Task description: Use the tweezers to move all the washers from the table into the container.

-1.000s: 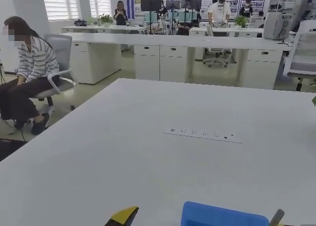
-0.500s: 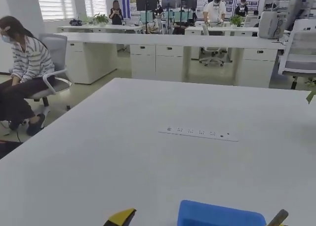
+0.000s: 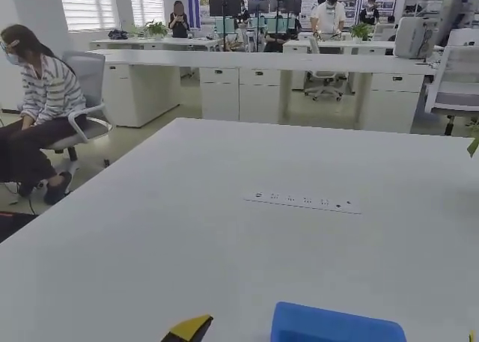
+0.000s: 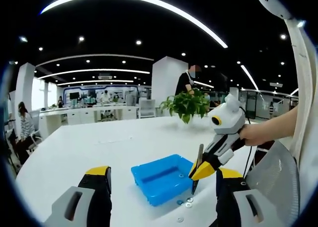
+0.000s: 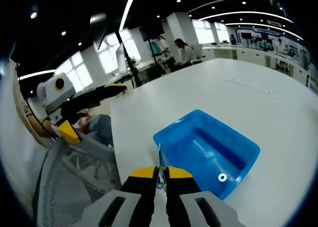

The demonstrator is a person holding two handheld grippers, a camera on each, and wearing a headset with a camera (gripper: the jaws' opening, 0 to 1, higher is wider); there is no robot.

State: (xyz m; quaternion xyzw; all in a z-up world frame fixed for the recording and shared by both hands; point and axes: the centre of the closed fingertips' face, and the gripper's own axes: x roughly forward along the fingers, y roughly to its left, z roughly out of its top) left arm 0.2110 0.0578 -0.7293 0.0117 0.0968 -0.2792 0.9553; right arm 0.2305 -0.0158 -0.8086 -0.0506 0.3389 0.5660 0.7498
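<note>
Down at the near edge of the white table point(image 3: 224, 230) sits the blue container point(image 5: 208, 150), with one washer point(image 5: 222, 177) lying flat on its floor, close to the wall facing the right gripper. The right gripper point(image 5: 160, 172) has its jaws clenched on the tweezers point(image 5: 160, 160), whose thin tips stand up just before the container's near corner. From the left gripper view the tweezers point down at the table just beside the container, and a few loose washers point(image 4: 189, 201) lie on the bare top near those tips, towards the person's edge. The left gripper point(image 4: 163, 173) hangs with its jaws released and wide apart, grasping nothing, the container ahead between them. A gripper's yellow tip point(image 3: 191, 328) pokes up at the near edge in the head view, left of the container. A potted plant point(image 4: 188, 104) stands at the far edge.
</note>
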